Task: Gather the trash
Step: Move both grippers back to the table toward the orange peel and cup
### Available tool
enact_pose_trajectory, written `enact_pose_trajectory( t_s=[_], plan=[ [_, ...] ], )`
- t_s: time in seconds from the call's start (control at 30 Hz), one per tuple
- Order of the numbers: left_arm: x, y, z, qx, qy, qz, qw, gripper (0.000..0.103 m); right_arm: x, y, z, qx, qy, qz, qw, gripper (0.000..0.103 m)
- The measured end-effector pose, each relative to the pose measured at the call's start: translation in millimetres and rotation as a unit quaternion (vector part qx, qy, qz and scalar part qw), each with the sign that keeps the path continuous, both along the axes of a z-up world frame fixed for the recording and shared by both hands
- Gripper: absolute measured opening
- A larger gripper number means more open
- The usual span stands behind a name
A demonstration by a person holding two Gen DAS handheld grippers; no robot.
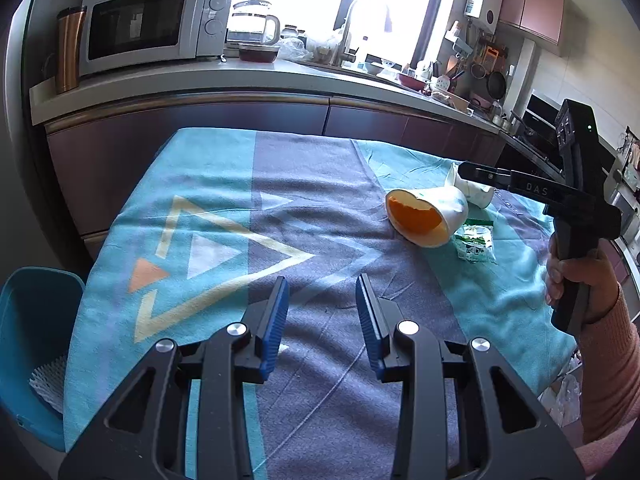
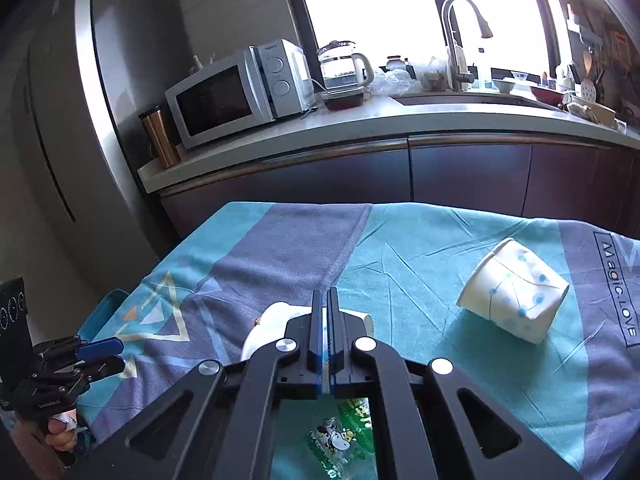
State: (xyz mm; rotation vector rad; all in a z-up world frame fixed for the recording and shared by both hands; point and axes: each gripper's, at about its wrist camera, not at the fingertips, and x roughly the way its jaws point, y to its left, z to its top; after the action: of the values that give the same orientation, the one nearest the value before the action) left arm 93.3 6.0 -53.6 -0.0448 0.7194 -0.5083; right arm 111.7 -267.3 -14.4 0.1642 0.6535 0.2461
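I see the bench [image 1: 304,184] w/ its teal-grey cloth, blue bin [image 1: 36,320] at its left edge. Two paper cups lie tipped on the cloth: orange-lined cup [image 1: 424,216] mid-bench, dotted cup [image 2: 514,296] beyond it, green wrapper [image 1: 476,242] just beside the first. My left claw [image 1: 322,320] hangs w/ fingers apart over bare cloth; right claw [image 2: 325,332] is pressed together above the orange-lined cup, holding nothing.

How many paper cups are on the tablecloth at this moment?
2. One cup with an orange inside lies on its side beside the green wrapper; the dotted cup lies tipped farther right. The shut right hand-held gripper partly hides the first.
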Motion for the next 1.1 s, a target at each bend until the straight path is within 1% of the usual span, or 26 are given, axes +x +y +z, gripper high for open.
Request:
enact_pose_trajectory(
  t_s=[0.07, 0.13, 0.3, 0.33, 0.37, 0.43, 0.53, 0.63, 0.73, 0.8, 0.87, 0.93, 1.1],
  plan=[
    [0.1, -1.0, 0.1, 0.000, 0.000, 0.000, 1.0000, 0.034, -3.6, 9.5, 2.9, -0.003, -0.007, 0.017, 1.000, 0.001],
    [0.0, -0.9, 0.2, 0.000, 0.001, -0.001, 1.0000, 0.034, -7.2, 16.3, 6.1, -0.011, -0.015, 0.019, 1.000, 0.002],
    [2.1, -9.2, 3.8, 0.005, -0.008, -0.013, 0.9999, 0.034, -7.1, 7.7, 2.4, 0.011, -0.003, 0.011, 1.000, 0.008],
    [4.3, -13.7, 5.1, 0.006, -0.010, -0.021, 0.9997, 0.034, -6.4, 5.2, 0.5, 0.014, 0.001, 0.007, 1.000, 0.011],
    [7.2, -19.5, 6.4, 0.005, -0.012, -0.032, 0.9994, 0.034, -5.7, 1.4, -1.5, 0.018, 0.005, 0.001, 1.000, 0.017],
    [14.7, -33.9, 9.0, 0.006, -0.013, -0.052, 0.9985, 0.034, -4.6, -7.2, -5.5, 0.029, 0.010, -0.013, 0.999, 0.022],
    [32.2, -59.9, 11.2, 0.010, -0.014, -0.079, 0.9967, 0.034, -0.9, -18.2, -13.5, 0.046, 0.024, -0.025, 0.998, 0.026],
    [54.1, -85.7, 6.3, 0.018, -0.003, -0.104, 0.9944, 0.034, 2.3, -25.0, -22.8, 0.061, 0.037, -0.029, 0.997, 0.026],
    [70.6, -108.9, -1.6, 0.035, 0.007, -0.123, 0.9918, 0.034, 3.3, -30.7, -28.5, 0.076, 0.042, -0.034, 0.996, 0.028],
    [80.5, -120.2, -5.9, 0.034, 0.019, -0.135, 0.9901, 0.033, 4.6, -33.5, -32.9, 0.084, 0.048, -0.033, 0.995, 0.028],
    [88.8, -128.4, -9.3, 0.034, 0.028, -0.148, 0.9880, 0.033, 5.7, -34.7, -35.6, 0.088, 0.050, -0.030, 0.994, 0.028],
    [94.7, -134.4, -10.8, 0.042, 0.029, -0.152, 0.9870, 0.033, 6.5, -36.7, -37.2, 0.094, 0.051, -0.028, 0.994, 0.028],
    [104.3, -142.5, -14.8, 0.043, 0.039, -0.176, 0.9827, 0.033, 8.1, -38.0, -38.9, 0.099, 0.051, -0.021, 0.994, 0.028]
  ],
)
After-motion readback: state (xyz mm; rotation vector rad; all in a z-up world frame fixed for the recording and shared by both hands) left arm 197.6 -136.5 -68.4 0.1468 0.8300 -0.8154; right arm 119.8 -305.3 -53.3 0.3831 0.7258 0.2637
